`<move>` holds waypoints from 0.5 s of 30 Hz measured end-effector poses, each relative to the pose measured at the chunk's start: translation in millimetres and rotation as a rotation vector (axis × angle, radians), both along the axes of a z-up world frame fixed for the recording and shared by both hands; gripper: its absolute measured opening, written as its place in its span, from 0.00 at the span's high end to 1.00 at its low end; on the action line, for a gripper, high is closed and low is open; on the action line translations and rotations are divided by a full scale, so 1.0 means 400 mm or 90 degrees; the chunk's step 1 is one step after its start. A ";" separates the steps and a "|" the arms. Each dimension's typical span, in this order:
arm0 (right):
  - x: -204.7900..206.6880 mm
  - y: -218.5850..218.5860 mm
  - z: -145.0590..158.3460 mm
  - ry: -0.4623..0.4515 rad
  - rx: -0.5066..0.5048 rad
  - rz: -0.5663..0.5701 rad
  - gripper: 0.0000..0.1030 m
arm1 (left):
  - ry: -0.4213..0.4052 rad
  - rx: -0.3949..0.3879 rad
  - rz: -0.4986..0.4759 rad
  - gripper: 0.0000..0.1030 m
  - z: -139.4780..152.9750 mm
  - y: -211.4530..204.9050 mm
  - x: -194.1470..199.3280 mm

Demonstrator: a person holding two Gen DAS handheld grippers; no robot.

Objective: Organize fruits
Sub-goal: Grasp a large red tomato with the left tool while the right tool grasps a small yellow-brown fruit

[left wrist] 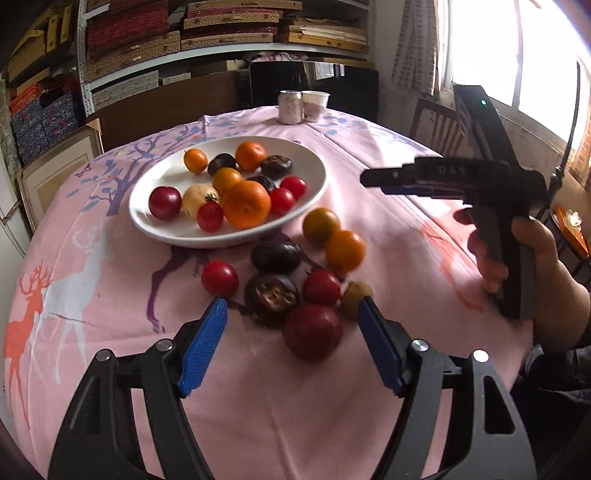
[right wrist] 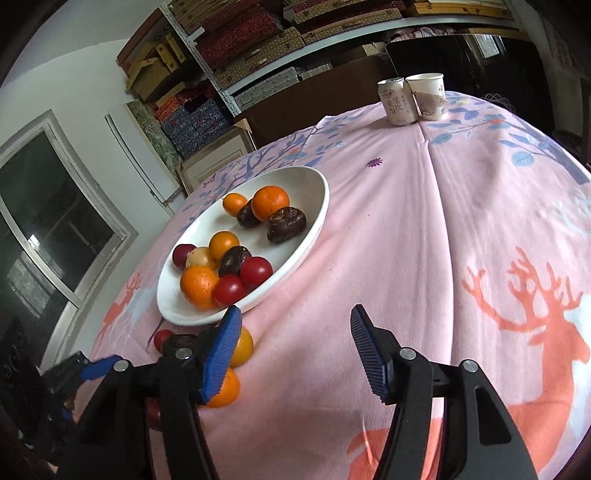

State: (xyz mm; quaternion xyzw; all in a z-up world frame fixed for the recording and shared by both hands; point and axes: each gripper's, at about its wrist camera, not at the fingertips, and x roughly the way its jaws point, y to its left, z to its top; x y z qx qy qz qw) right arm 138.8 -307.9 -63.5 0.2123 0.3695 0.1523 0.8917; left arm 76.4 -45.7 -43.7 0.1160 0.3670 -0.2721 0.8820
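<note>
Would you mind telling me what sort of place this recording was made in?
Probably a home room that doubles as storage: a table under a pink tablecloth holds a plate of fruit, with shelves of stacked boxes behind.

A soft, matt pink cloth (left wrist: 369, 158) with printed deer and branches covers the surface, creased along its folds. The white plate (left wrist: 147, 218) at centre left looks like glazed ceramic, smooth and glossy. On it, the red tomatoes (left wrist: 282, 201) shine, while the oranges (left wrist: 246, 204) have a dimpled, duller skin. The left claw (left wrist: 291, 347) has ribbed blue rubbery pads (left wrist: 207, 343) on matt black plastic arms with bright metal pins. In the upper middle stand a metal can (right wrist: 396, 101) and a paper cup (right wrist: 428, 96).
</note>
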 end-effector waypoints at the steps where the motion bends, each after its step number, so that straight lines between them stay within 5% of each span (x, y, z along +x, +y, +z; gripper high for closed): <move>1: -0.006 -0.013 -0.001 -0.004 0.021 -0.004 0.38 | -0.004 0.004 -0.005 0.31 -0.005 -0.007 -0.012; 6: 0.000 -0.025 -0.008 0.007 0.028 -0.024 0.36 | 0.040 0.015 0.016 0.32 -0.049 -0.023 -0.002; 9: -0.006 -0.020 -0.002 -0.006 0.025 -0.016 0.36 | 0.068 0.024 0.007 0.55 -0.075 -0.033 0.008; 15: -0.002 -0.020 -0.007 0.002 0.025 -0.009 0.36 | 0.056 0.012 -0.001 0.63 -0.079 -0.033 -0.006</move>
